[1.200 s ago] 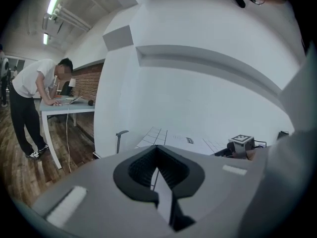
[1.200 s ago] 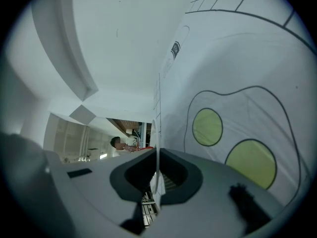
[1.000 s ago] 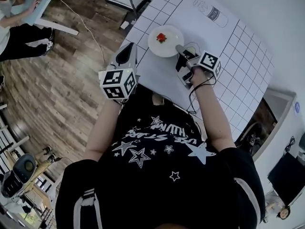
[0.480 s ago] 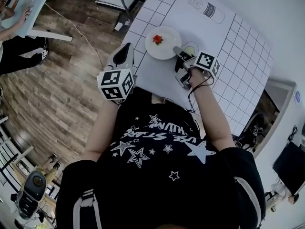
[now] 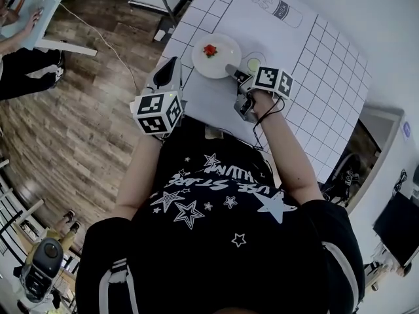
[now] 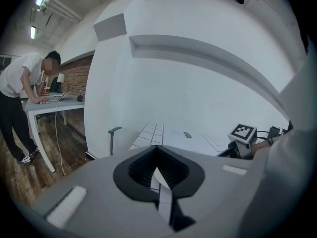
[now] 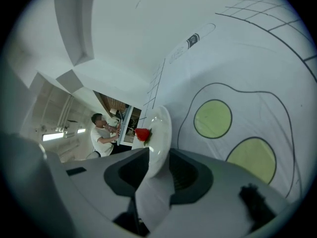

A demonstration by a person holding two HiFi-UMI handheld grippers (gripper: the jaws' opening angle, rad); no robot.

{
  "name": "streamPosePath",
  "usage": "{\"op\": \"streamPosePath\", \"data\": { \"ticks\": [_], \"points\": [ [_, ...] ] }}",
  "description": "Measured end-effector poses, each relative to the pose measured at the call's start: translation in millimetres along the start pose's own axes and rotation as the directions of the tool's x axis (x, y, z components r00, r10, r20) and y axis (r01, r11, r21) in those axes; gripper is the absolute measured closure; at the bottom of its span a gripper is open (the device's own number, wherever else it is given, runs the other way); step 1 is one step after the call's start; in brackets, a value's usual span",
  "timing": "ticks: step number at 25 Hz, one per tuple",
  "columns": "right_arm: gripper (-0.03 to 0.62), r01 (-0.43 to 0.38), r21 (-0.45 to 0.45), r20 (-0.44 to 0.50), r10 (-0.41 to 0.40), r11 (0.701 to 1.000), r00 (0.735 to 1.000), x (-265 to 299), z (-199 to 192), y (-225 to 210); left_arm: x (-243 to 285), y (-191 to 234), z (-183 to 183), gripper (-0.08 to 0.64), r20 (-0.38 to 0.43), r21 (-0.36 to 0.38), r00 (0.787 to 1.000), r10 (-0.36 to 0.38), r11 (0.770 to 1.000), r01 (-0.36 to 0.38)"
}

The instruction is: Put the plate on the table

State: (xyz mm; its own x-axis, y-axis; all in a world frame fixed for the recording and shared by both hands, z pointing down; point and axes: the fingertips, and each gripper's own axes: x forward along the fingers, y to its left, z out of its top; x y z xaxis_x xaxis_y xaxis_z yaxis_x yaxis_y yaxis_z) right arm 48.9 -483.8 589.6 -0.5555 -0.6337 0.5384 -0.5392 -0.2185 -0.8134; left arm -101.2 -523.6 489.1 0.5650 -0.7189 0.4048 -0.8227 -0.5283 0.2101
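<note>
Round white ceramic plate [image 5: 224,43] with a red strawberry [image 5: 209,50] lies on the white gridded table [image 5: 327,77]. Right gripper view alone shows its rim loose between the right gripper's [image 7: 157,165] opening jaws. The left gripper [image 5: 171,69], near the plate, is closed and empty.

Left gripper [image 6: 157,176]: jaws together, nothing between them. Beyond the jaws, a white table [image 6: 163,133] marked with a grid of lines. Marker cube [image 6: 242,132] at right, over the table. Far left: person [image 6: 22,83] leaning over a desk [image 6: 54,102]. Wood floor [image 6: 20,177] below, brick wall [image 6: 74,73] behind.
</note>
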Motion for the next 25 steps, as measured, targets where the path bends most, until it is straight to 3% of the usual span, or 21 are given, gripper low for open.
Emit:
{"op": "streamPosePath", "data": {
  "ticks": [7, 12, 14, 16, 25],
  "points": [
    [0.457, 0.002, -0.024, 0.012, -0.001, 1.0, 1.0, -24.2, 4.0, -8.6, -15.8, -10.8, -1.7, 0.552, 0.021, -0.003, 0.999, 0.033, 0.999, -0.033],
    [0.459, -0.184, -0.02, 0.066, 0.185, 0.983, 0.98, -51.5, 17.4, 13.1, -25.7, -30.0, 1.4, 0.552, 0.04, 0.003, 0.998, 0.046, 0.999, -0.046],
    [0.477, -0.222, -0.062, 0.068, 0.226, 0.973, 0.972, -63.0, 21.7, 19.5, -28.3, -40.2, 2.5, 0.552, 0.052, 0.004, 0.997, 0.051, 0.999, -0.051],
    [0.538, -0.23, -0.122, 0.053, 0.237, 0.966, 0.97, -73.8, 22.8, 22.0, -33.1, -50.8, 2.5, 0.552, 0.066, 0.005, 0.996, 0.061, 0.998, -0.062],
    [0.572, -0.31, -0.255, -0.051, 0.308, 0.916, 0.95, -111.5, 7.4, 27.0, -78.3, -92.4, -15.1, 0.552, 0.1, -0.042, 0.983, 0.153, 0.988, -0.149]
  ]
}}
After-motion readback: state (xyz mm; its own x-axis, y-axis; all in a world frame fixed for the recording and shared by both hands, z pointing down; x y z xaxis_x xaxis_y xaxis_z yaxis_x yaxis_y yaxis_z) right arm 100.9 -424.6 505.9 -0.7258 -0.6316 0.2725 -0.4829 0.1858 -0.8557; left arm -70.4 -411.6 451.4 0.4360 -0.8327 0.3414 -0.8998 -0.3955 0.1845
